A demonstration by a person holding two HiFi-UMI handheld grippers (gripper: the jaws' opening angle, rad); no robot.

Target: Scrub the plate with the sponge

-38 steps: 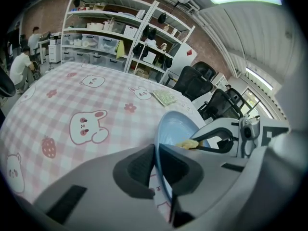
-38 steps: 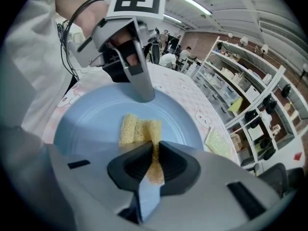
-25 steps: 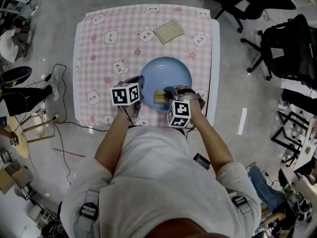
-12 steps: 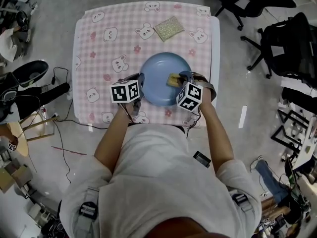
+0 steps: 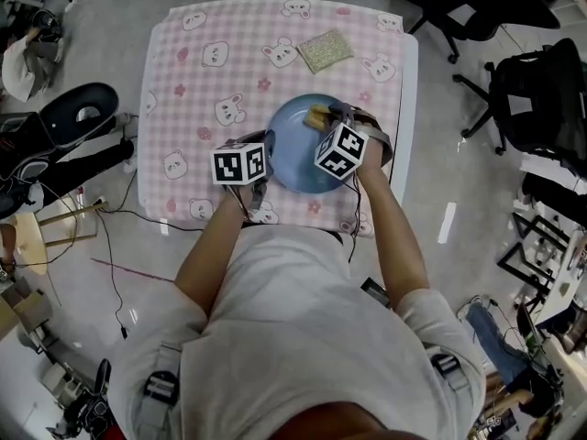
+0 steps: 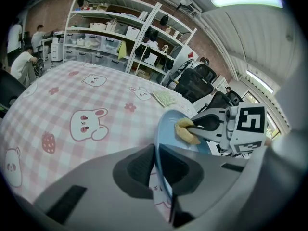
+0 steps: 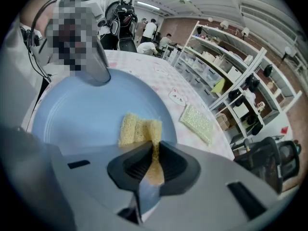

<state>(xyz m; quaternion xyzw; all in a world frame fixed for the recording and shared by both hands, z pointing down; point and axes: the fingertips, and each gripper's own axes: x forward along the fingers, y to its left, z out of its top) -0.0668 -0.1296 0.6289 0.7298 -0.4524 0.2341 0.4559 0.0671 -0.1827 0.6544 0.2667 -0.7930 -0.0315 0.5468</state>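
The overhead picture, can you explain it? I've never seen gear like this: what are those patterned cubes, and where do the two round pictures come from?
No robot here: a person holds a hand tool with a claw in each hand. The patterned cubes are part of those tools. The overhead picture comes from a camera on the person's head. Each round picture comes from a camera riding on one tool, looking along its claw. The left claw pinches the rim of a blue plate, holding it tilted over the pink checked table. The right claw grips a yellow sponge pressed against the plate. A green pad lies farther back on the table.
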